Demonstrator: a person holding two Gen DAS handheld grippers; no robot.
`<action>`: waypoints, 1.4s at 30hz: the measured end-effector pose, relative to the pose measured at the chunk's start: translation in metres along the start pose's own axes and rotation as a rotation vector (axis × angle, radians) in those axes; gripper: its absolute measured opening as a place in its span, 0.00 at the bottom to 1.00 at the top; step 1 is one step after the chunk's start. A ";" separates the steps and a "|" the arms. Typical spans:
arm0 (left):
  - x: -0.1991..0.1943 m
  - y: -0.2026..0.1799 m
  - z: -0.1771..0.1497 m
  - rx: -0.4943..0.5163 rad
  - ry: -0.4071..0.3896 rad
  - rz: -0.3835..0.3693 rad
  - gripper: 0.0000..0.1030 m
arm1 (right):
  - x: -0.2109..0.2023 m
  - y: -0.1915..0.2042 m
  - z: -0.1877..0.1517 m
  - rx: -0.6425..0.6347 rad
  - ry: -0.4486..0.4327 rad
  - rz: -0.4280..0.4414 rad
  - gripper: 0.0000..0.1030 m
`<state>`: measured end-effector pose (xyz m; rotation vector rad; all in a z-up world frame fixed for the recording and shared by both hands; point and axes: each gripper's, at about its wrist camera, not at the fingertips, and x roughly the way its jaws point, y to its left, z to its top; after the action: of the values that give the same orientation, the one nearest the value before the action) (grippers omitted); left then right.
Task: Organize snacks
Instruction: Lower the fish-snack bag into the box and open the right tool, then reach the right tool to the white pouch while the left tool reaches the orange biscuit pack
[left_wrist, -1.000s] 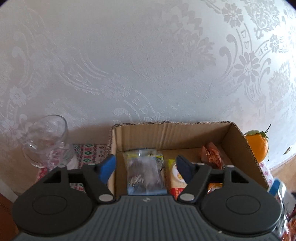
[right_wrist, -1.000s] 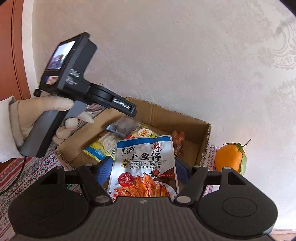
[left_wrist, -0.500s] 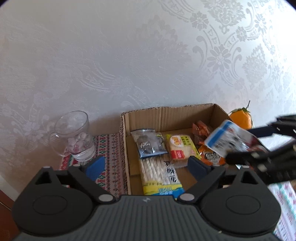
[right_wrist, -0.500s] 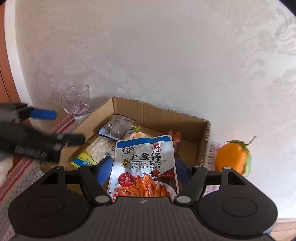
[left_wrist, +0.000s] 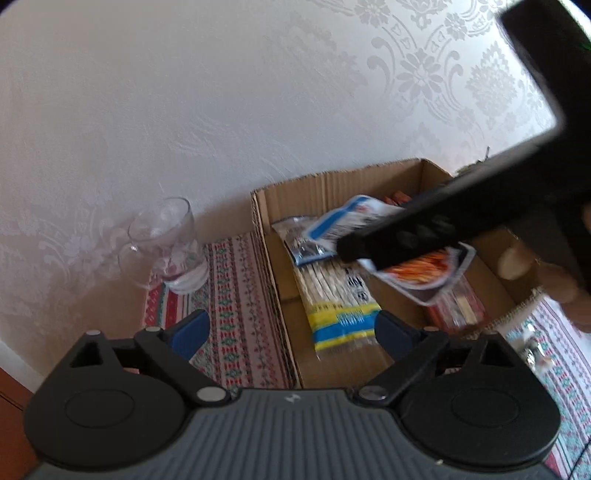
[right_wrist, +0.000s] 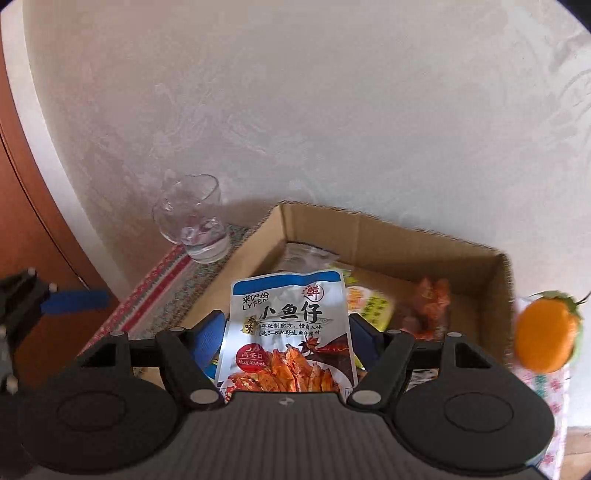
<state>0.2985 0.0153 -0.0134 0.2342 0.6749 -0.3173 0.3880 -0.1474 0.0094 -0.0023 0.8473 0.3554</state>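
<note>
1. The cardboard box (right_wrist: 388, 236) sits on a patterned cloth (left_wrist: 236, 295) against the pale wall, its top open. It is the place where the snacks are gathered, and it already holds several.
2. The right gripper (right_wrist: 288, 332) hangs above the box's near half, its blue pads pinching a fish snack pouch (right_wrist: 288, 325) by the lower part. In the left wrist view the pouch (left_wrist: 424, 266) is tilted over the middle of the box, not yet resting on anything.
3. The left gripper (left_wrist: 291, 330) hovers at the box's near-left corner, fingers spread wide and holding nothing.
4. A long pack of pale sticks (left_wrist: 336, 295) lies flat along the left side of the box floor; a clear bag (left_wrist: 299, 240) sits behind it, and a yellow packet (right_wrist: 369, 302) and an orange-red wrapper (right_wrist: 428, 306) lie toward the back right.
5. The step in hand looks like setting the pouch down. To do it well, lower it flat into the open floor right of the stick pack, keeping it level so it does not stand on edge, and release only once its underside is supported.
6. Keep the left gripper clear of the descent, since the two tools are close.
7. A glass mug (right_wrist: 192, 221) stands left of the box and an orange (right_wrist: 546, 339) right of it; neither needs touching.
</note>
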 end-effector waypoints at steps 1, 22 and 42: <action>-0.001 -0.001 -0.002 0.000 0.004 -0.013 0.93 | 0.003 0.002 0.000 0.004 0.005 0.013 0.75; -0.032 -0.027 -0.017 -0.028 -0.008 -0.095 0.93 | -0.067 -0.004 -0.039 -0.034 -0.108 -0.045 1.00; -0.065 -0.055 -0.091 -0.148 0.034 0.023 0.93 | -0.097 -0.031 -0.164 -0.112 -0.031 -0.090 1.00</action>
<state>0.1789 0.0067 -0.0466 0.1066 0.7253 -0.2404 0.2186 -0.2297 -0.0330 -0.1383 0.7928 0.3175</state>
